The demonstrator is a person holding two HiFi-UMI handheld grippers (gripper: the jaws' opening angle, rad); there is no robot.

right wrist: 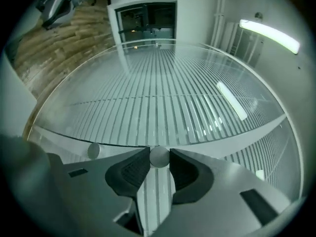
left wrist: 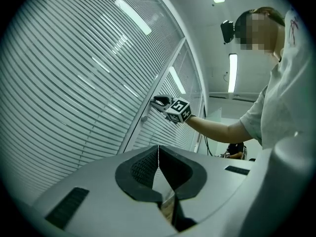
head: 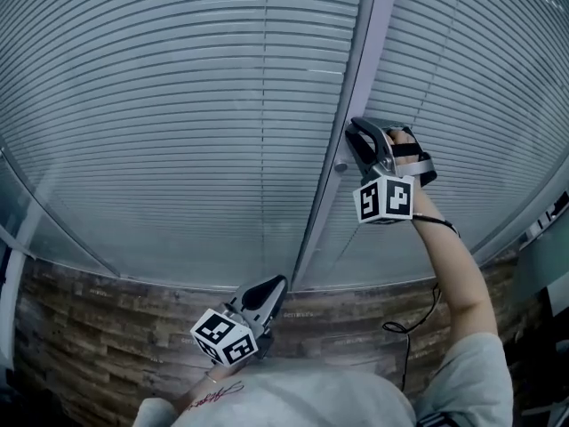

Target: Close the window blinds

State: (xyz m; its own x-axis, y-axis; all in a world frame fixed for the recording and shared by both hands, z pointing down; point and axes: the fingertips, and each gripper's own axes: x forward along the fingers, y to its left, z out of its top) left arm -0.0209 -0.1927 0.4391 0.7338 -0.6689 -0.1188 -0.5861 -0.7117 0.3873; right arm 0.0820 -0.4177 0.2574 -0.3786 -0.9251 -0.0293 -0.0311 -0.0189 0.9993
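Horizontal slat blinds (head: 178,105) sit behind glass on both sides of a pale upright frame post (head: 356,60). My right gripper (head: 353,132) is raised against that post. In the right gripper view its pads press on both sides of a small round silver knob (right wrist: 159,157), so it is shut on the knob. A second knob (right wrist: 94,151) sits just beside it on the post, free, and also shows as a knob (head: 340,166) below the gripper in the head view. My left gripper (head: 277,285) hangs low near my body, shut (left wrist: 158,148) and holding nothing.
A wood-pattern wall band (head: 107,327) runs below the glass. A cable (head: 418,318) hangs from my right arm. Ceiling lights (left wrist: 133,16) reflect in the glass. A doorway (right wrist: 145,21) lies further off in the right gripper view.
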